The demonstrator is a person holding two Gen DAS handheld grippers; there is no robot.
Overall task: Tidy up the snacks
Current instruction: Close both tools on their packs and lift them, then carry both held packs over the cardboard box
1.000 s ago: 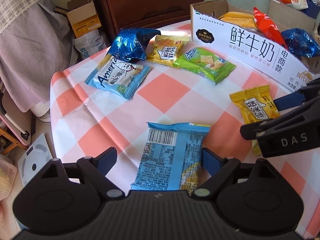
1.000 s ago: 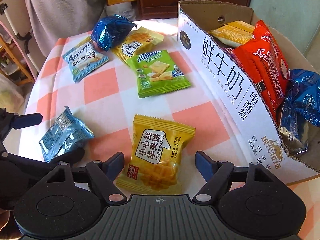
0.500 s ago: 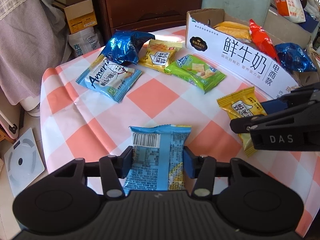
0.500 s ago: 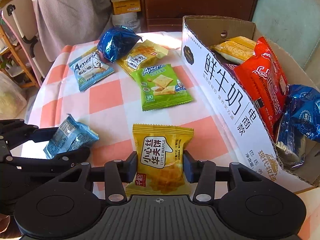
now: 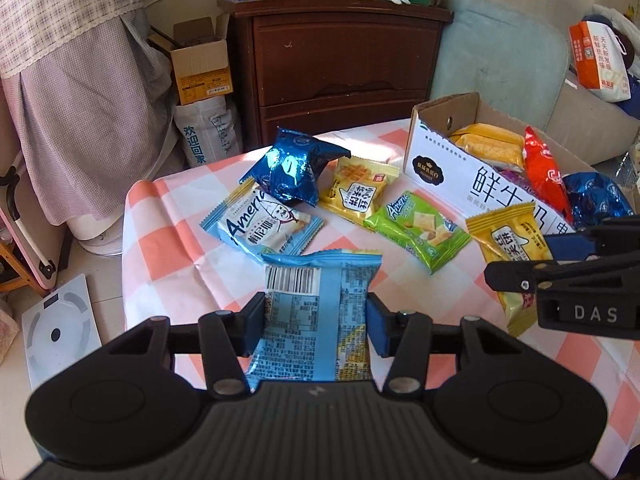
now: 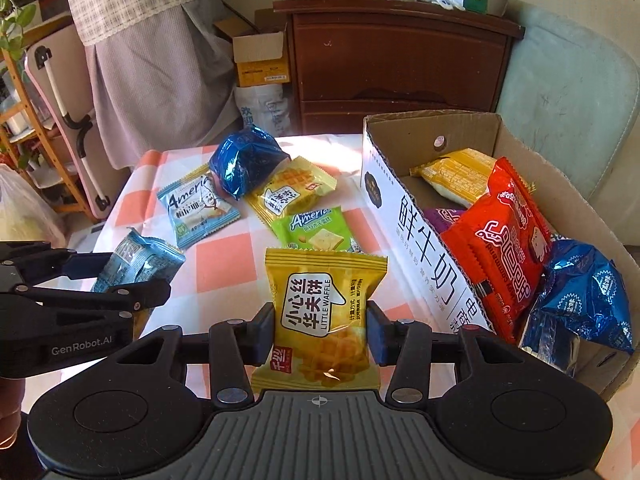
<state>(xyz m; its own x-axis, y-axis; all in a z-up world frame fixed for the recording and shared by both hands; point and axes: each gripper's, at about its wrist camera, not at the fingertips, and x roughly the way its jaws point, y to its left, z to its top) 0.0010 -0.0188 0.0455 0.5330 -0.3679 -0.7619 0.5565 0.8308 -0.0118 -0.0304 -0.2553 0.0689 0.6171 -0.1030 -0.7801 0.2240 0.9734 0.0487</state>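
Observation:
My left gripper (image 5: 316, 326) is shut on a light blue snack packet (image 5: 316, 304), barcode side up, lifted off the checked tablecloth (image 5: 176, 248). My right gripper (image 6: 320, 334) is shut on a yellow waffle packet (image 6: 320, 312), also raised above the table. Each gripper shows in the other's view: the right gripper (image 5: 516, 262) with its yellow packet (image 5: 510, 240), the left gripper (image 6: 128, 276) with its blue packet (image 6: 134, 260). An open cardboard box (image 6: 416, 224) to the right holds yellow, red, purple and shiny blue packets.
On the cloth lie a shiny blue bag (image 5: 292, 170), a pale blue packet (image 5: 262, 224), a yellow waffle packet (image 5: 358, 192) and a green cracker packet (image 5: 420, 228). A dark wooden cabinet (image 5: 340, 68) stands behind the table; a scale (image 5: 56, 336) lies on the floor at left.
Both grippers closed from open onto their packets, then rose, lifting the blue packet and the yellow waffle packet off the cloth.

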